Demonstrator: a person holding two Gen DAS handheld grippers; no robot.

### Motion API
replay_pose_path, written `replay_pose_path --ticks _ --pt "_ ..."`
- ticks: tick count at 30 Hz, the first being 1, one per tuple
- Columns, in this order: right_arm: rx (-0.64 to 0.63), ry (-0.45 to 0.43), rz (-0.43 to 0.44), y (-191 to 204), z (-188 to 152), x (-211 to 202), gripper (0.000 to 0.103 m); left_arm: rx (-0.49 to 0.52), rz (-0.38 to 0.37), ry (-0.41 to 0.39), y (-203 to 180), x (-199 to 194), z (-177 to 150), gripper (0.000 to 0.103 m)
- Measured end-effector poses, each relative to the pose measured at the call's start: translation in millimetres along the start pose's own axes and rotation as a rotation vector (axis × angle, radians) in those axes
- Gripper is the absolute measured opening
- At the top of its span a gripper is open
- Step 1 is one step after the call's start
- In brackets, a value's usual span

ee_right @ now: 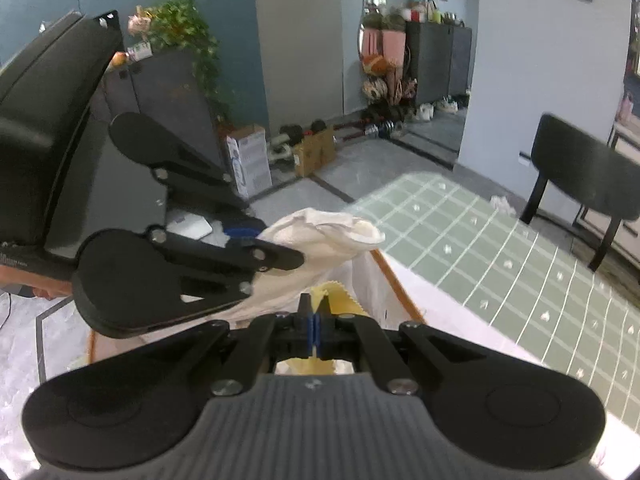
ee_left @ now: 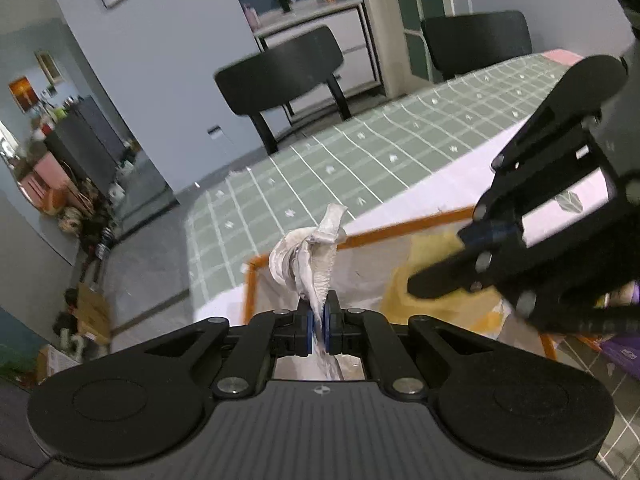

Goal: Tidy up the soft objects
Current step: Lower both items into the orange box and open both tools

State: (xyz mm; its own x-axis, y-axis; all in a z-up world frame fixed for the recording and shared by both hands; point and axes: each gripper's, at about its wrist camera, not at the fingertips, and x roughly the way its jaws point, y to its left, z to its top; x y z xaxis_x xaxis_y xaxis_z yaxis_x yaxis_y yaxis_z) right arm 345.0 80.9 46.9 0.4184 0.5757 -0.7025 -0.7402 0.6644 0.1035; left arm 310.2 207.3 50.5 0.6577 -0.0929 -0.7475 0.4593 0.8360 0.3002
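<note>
My left gripper [ee_left: 319,322] is shut on a crumpled white cloth [ee_left: 310,258] and holds it above an orange-rimmed white fabric basket [ee_left: 251,288] at the table's near corner. My right gripper [ee_right: 318,326] is shut on a yellow cloth [ee_right: 334,300] with a zigzag edge. In the left wrist view the right gripper [ee_left: 440,276] reaches in from the right over the yellow cloth [ee_left: 436,252]. In the right wrist view the left gripper [ee_right: 276,248] shows at the left with the white cloth [ee_right: 320,236] bunched in it, above the basket [ee_right: 400,292].
The table has a green checked cloth [ee_left: 360,168] with a white layer under the basket. Two black chairs [ee_left: 280,76] stand at its far side. A small white scrap [ee_right: 502,204] lies on the table's far edge. Boxes and shoes line the floor by the wall.
</note>
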Motion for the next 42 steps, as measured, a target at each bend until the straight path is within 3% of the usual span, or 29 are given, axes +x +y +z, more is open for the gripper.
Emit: replay_pose_path --ticks 12,17,20,22,27,31,42 --pt "0.014 0.105 -0.017 -10.4 -28.6 52.6 0.0 0.011 -0.046 0.111 -14.6 41.5 -21.8 0.006" --pt "0.006 0.147 -0.024 -11.0 -36.9 61.8 0.0 0.032 -0.048 0.133 -24.6 50.1 -24.5 0.014" --pt "0.009 0.165 -0.025 -9.5 -41.7 63.0 0.003 0.043 -0.041 0.134 -29.4 49.2 -26.3 0.021" --pt "0.011 0.176 -0.024 -10.4 -43.0 63.1 0.017 0.047 -0.041 0.137 -30.4 48.1 -26.5 0.025" --pt "0.005 0.174 -0.019 -8.4 -43.9 57.9 0.031 0.054 -0.032 0.148 -29.4 41.6 -26.8 0.046" --pt "0.007 0.147 -0.031 -4.4 -43.6 46.9 0.039 0.064 -0.021 0.147 -29.8 32.2 -28.6 0.049" --pt "-0.04 0.106 -0.069 12.7 -43.2 11.9 0.04 0.063 -0.013 0.088 -36.5 -15.2 -36.2 0.053"
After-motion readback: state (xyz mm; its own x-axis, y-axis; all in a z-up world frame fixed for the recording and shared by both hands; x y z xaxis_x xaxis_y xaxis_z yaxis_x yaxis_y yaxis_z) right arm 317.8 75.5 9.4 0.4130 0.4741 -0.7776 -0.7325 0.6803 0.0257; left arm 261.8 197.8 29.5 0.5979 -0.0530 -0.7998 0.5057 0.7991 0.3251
